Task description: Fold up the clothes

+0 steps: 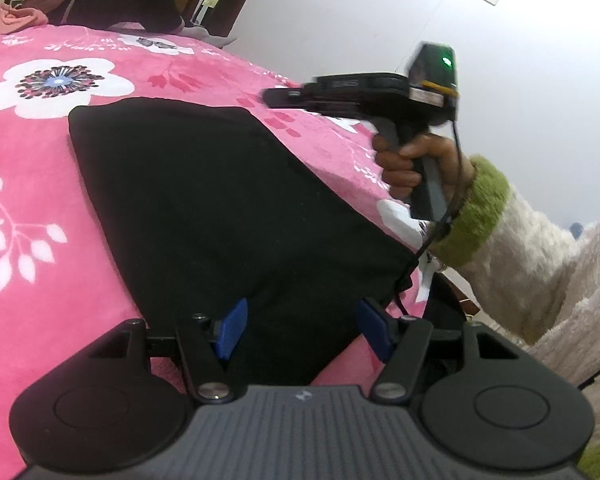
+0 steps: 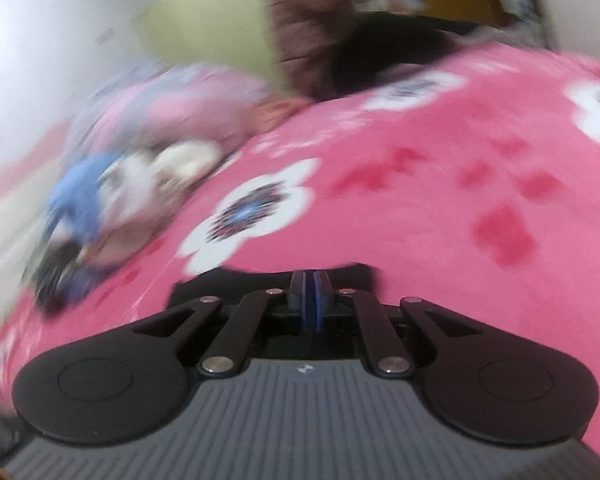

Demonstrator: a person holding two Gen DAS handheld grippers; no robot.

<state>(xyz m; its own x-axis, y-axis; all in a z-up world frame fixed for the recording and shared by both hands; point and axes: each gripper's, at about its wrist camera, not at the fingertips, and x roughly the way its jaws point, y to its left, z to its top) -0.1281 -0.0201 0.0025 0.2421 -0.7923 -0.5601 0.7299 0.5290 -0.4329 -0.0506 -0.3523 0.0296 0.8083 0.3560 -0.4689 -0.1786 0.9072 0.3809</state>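
Observation:
A black garment lies flat on a pink flowered blanket, folded into a broad wedge. My left gripper stands open over the garment's near edge, one blue pad on each side, with nothing held. A hand in a green-cuffed fleecy sleeve holds my right gripper just above the blanket, past the garment's far right edge. In the blurred right wrist view that gripper is shut, its blue pads pressed together. A dark strip shows under its fingers; I cannot tell whether it is the garment.
Dark and brown clothes are heaped at the blanket's far end. A blurred pile of pale, pink and blue laundry lies left of the blanket. A white wall rises behind.

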